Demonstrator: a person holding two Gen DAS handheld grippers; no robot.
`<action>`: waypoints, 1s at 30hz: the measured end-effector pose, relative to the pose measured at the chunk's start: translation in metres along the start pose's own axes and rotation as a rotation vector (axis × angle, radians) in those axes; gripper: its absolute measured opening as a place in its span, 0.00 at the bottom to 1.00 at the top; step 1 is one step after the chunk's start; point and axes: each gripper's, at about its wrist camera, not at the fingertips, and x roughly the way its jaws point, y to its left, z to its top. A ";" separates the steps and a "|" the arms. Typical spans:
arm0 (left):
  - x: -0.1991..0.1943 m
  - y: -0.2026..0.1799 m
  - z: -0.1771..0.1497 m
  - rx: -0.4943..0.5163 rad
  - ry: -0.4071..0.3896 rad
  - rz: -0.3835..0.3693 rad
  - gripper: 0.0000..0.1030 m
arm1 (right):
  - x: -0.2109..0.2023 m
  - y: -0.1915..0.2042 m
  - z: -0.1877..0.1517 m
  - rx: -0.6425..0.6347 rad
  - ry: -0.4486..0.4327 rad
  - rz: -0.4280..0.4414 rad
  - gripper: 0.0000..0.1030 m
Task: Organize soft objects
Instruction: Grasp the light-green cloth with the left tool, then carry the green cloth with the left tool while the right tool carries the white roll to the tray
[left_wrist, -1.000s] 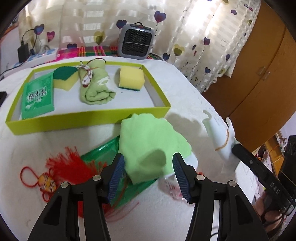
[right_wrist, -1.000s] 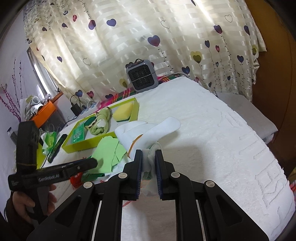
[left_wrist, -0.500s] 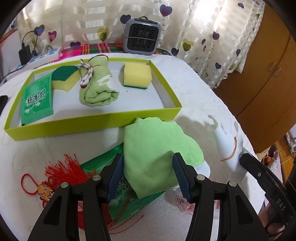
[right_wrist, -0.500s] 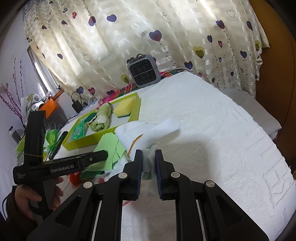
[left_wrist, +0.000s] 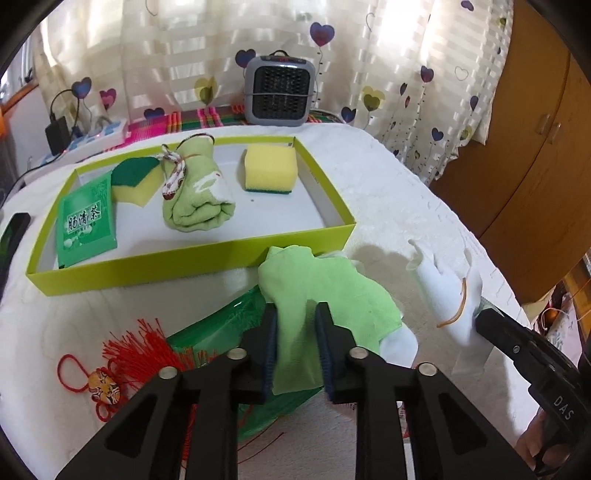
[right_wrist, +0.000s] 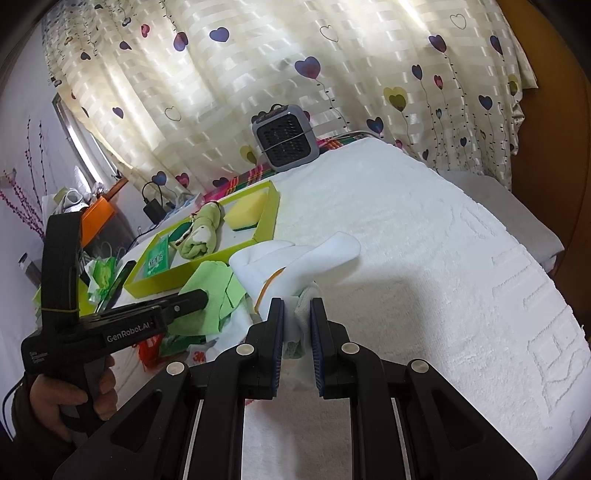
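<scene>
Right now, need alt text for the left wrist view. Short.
The left gripper has just closed on a light green cloth lying on the white bedcover in front of a yellow-green tray. The tray holds two sponges, a rolled green towel and a green packet.

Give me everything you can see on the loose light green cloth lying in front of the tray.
The loose light green cloth is soft, fleecy-looking fabric, crumpled and loosely folded, lying on the white bedcover just outside the near wall of the yellow-green tray. Its far edge touches that wall. It overlaps a dark green plastic packet and a white fabric piece. The left gripper has just been closing and now pinches its near edge between blue pads.
</scene>
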 end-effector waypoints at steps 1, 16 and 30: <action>0.000 0.000 0.000 0.001 -0.002 0.001 0.15 | 0.000 0.000 0.000 0.002 0.000 0.000 0.14; -0.001 0.002 -0.001 0.012 -0.004 -0.030 0.06 | 0.000 -0.002 -0.001 0.006 0.000 0.002 0.14; -0.036 0.013 0.010 -0.035 -0.102 -0.104 0.06 | -0.009 0.005 0.006 -0.011 -0.025 0.007 0.14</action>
